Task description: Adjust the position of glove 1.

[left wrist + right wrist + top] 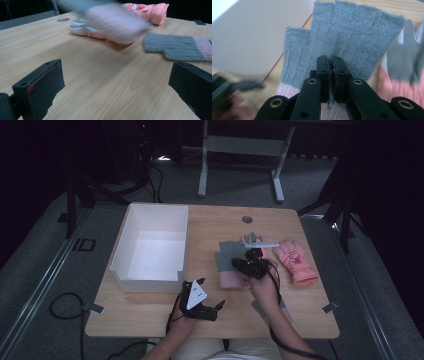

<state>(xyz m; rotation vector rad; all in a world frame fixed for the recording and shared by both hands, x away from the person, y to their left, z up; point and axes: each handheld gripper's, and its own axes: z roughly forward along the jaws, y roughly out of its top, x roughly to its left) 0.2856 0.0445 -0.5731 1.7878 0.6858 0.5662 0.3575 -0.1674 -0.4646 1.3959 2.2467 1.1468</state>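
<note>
Currently in the lift/carry step: right tongs (331, 65) are clamped on the grey knit glove (352, 35) near its pink cuff, glove hanging off the counter (150, 312) between the white box (131, 227) and the other gloves. Left tongs (218, 306) sit wide, nothing between them, idle near the front edge. Second grey glove (175, 46) and the pink mitten (296, 260) lie on the counter. Next, likely: swing left over the box, clear its wall, then release.
</note>
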